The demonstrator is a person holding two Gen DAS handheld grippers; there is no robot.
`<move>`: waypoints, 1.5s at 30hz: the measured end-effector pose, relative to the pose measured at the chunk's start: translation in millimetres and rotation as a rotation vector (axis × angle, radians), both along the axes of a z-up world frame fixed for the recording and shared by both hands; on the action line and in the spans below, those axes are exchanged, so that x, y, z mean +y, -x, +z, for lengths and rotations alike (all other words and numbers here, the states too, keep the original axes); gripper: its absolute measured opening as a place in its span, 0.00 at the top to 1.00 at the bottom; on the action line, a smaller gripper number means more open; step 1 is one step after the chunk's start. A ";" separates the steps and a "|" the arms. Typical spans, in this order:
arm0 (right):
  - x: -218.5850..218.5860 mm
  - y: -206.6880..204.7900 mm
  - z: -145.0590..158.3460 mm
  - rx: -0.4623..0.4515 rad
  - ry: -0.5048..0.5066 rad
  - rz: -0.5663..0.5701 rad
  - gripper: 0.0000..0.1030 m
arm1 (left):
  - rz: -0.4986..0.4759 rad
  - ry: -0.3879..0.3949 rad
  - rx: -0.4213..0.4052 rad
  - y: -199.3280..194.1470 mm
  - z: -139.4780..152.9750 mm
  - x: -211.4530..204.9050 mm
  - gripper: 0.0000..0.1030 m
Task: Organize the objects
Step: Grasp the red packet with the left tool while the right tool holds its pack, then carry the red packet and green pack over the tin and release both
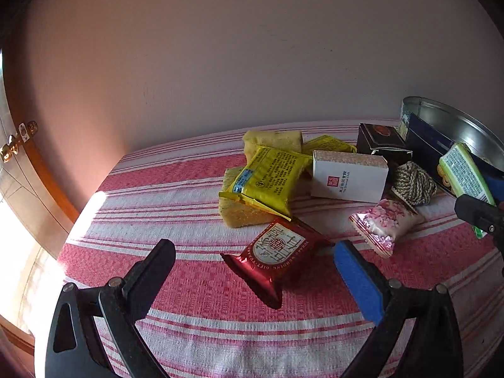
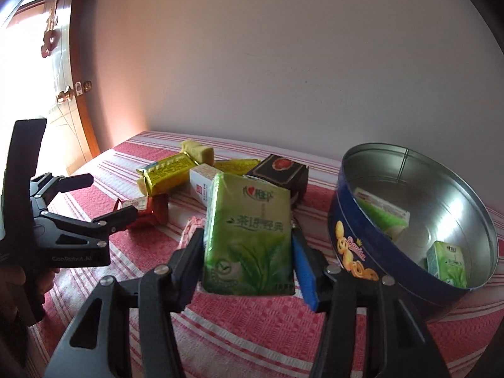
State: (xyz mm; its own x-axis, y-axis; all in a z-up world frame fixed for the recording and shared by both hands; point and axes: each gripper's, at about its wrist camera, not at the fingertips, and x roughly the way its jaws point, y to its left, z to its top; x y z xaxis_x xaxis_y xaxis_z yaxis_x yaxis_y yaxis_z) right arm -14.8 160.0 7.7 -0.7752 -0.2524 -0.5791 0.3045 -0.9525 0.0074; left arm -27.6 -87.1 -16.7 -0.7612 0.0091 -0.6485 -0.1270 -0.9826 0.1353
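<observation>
Blue tin (image 2: 349,236) holding two green tissue packs (image 2: 449,263), right gripper (image 2: 247,249) jaws clamping a third, left gripper (image 1: 252,271) jaws apart

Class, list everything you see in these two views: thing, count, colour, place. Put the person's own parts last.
tissue pack: three, green; one in the right gripper, two in the tin
tin: one, blue, right
yellow packets: several, centre
white box: one, centre
black box: one, behind the white box
twine ball: one, brown
pink packet: one
red packet: one, ahead of the left gripper
tablecloth: red-white striped
left gripper: open
right gripper: shut on the pack
</observation>
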 end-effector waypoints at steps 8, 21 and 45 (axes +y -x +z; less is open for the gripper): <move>12.5 -2.5 5.3 -0.003 0.043 -0.011 0.48 | -0.009 -0.054 -0.165 39.0 -20.9 0.9 0.09; 4.5 -5.0 -0.1 0.008 0.018 0.000 0.48 | 0.014 -0.159 -0.076 24.5 -7.5 -3.1 0.57; 67.2 -15.9 36.2 0.174 0.066 -0.107 0.48 | 0.015 -0.285 0.281 -55.2 63.6 77.3 0.57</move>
